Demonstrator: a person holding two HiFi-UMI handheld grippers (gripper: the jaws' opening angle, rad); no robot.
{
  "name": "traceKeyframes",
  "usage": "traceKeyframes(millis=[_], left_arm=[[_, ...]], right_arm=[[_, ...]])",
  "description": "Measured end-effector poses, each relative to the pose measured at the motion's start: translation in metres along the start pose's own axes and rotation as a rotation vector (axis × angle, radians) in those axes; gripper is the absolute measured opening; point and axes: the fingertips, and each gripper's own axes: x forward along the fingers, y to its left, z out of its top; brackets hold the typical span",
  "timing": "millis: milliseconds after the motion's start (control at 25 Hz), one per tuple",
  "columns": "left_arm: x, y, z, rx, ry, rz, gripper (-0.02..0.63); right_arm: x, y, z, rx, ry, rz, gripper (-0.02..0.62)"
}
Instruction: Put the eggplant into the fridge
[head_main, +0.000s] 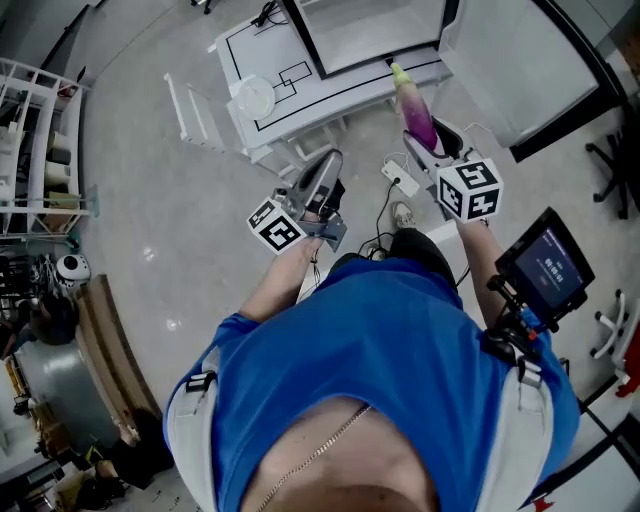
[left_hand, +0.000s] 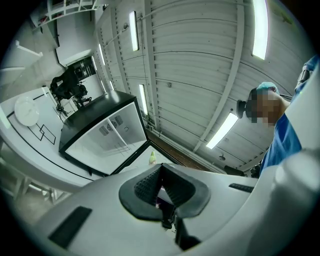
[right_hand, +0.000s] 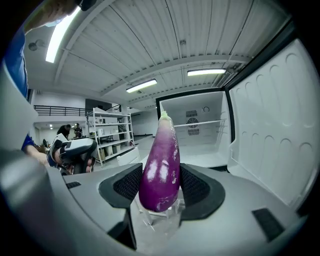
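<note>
Upper centre of frame: right gripper (head_main: 430, 150) pinches the eggplant (head_main: 413, 105) before the open fridge (head_main: 370, 30), left gripper (left_hand: 160, 182) pressed together; glossy skin could slip loose.

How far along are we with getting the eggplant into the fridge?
Done: the fridge stands open, with its door swung to the right, and the eggplant is off the table. In hand: the right tongs are shut on the eggplant and hold it upright before the opening, not yet inside. The left tongs are shut and empty. Left: carry it in, set it down, release.
</note>
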Motion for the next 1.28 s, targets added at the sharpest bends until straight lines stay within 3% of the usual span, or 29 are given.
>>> traceKeyframes(millis=[360,600,1280], left_arm=[[-0.02,-0.011,0.016,0.06,-0.043,0.042,0.008],[0.02,0.047,0.048,0.076,-0.053,0.109,0.008],[0.042,0.12,0.062,0.099,-0.082,0.254,0.008]], right_arm=[[0.015,0.003,0.011,-0.121,0.029,0.006,0.238],[0.097,-0.048,0.02,-0.183,0.101,0.035,0.238],[0.217,-0.104,0.007,-0.436,0.241,0.09,0.238]])
